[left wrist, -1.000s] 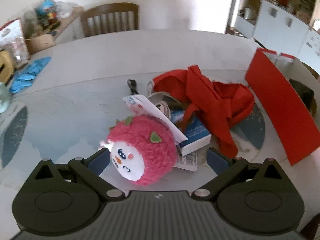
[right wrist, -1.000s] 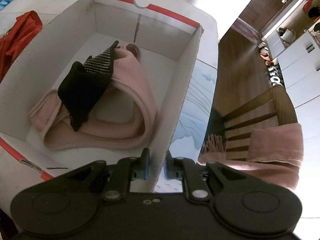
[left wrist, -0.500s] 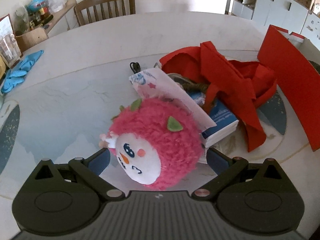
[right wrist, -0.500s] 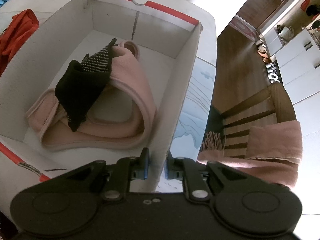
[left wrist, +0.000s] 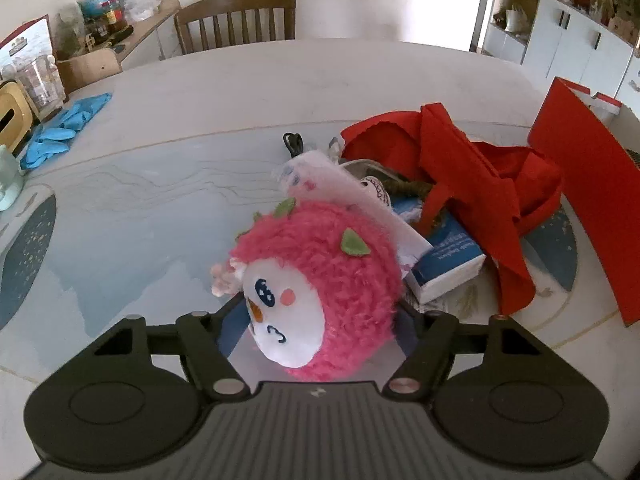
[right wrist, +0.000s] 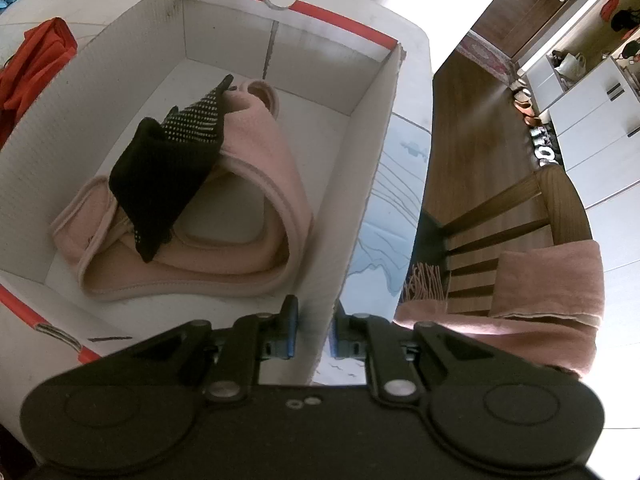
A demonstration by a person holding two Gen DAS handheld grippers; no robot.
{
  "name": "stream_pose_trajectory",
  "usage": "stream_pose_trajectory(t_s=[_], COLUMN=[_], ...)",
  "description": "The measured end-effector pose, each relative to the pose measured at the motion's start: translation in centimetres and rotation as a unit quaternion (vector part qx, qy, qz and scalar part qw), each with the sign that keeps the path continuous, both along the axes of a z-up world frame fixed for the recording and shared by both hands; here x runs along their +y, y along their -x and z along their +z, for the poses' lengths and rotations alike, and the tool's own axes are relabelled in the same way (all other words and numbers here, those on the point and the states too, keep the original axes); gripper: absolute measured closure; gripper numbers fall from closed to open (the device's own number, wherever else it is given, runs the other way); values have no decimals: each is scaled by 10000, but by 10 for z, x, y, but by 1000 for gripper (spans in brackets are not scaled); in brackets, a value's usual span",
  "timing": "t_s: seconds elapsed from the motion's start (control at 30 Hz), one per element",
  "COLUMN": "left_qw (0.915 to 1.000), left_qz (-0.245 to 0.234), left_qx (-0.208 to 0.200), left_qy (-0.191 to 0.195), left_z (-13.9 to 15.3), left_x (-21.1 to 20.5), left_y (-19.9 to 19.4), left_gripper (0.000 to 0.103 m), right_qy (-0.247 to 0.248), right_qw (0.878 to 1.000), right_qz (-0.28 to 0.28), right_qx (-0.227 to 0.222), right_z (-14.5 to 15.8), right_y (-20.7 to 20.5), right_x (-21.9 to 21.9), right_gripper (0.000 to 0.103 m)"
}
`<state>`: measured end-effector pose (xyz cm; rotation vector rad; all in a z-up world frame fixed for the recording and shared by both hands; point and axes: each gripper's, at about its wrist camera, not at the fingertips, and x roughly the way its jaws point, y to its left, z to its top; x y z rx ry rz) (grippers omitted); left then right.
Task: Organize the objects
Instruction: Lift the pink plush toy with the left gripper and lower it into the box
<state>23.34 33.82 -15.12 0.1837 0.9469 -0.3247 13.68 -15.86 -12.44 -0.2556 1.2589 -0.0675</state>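
A fluffy pink plush toy (left wrist: 320,284) with a white face sits between the fingers of my left gripper (left wrist: 320,320), which has closed in on it from both sides. Behind it lie a white paper tag (left wrist: 340,196), a blue and white packet (left wrist: 448,264) and a red cloth bag (left wrist: 472,168). My right gripper (right wrist: 314,330) is shut on the right wall (right wrist: 360,208) of a white cardboard box with red edges. Inside the box lie a pink fleece item (right wrist: 264,200) and a black dotted sock (right wrist: 164,168).
The box's red flap (left wrist: 592,196) stands at the right in the left wrist view. Blue gloves (left wrist: 64,128) and a cluttered shelf (left wrist: 100,36) are at the far left. A wooden chair (left wrist: 236,20) stands behind the table. Another chair with a pink scarf (right wrist: 540,292) is beside the box.
My left gripper has moved forward around the plush toy and its fingers have closed in on it. My right gripper stays clamped on the box wall.
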Motion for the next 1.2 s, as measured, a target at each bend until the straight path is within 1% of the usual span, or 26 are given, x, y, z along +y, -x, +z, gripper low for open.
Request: stream_pose_trajectory(t_s=[0.17,0.37,0.53,0.6,0.73,0.8,0.97,1.07,1.2], left_qw=[9999,9998,9998,9997,9990,9979,9922,9863,9746], left_qz=[121,84,83,-13,-360,-559,-1143,-1546,-2135], left_qx=[16,2,-53,-68,-117,-124,-228,-292,-442], left_qy=[88,165,176,224,236,310,441,501,505], left_z=[15,40,59,69,86,95,114,124,139], left_x=[5,6,-3,-10,-33,-48,-90,-118,-161], left_y=[14,36,47,50,55,57,60,61,63], left_gripper=[31,31,31,31,31,31,31,31,31], right_qy=[-19,-62,-81,-95,-115,-133,-135,-139,-192], right_qw=[10000,10000,9999,9999,9999,9998,9997,9997,9996], right_qz=[-1,11,41,43,43,47,101,123,130], right_qx=[-14,-41,-69,-83,-113,-126,-155,-155,-135], right_z=[-1,-1,0,0,1,1,1,2,4], right_y=[1,2,4,5,5,6,8,8,8], right_x=[1,0,-2,-3,-4,-4,-4,-4,-3], right_gripper=[90,91,91,91,92,92,93,93,93])
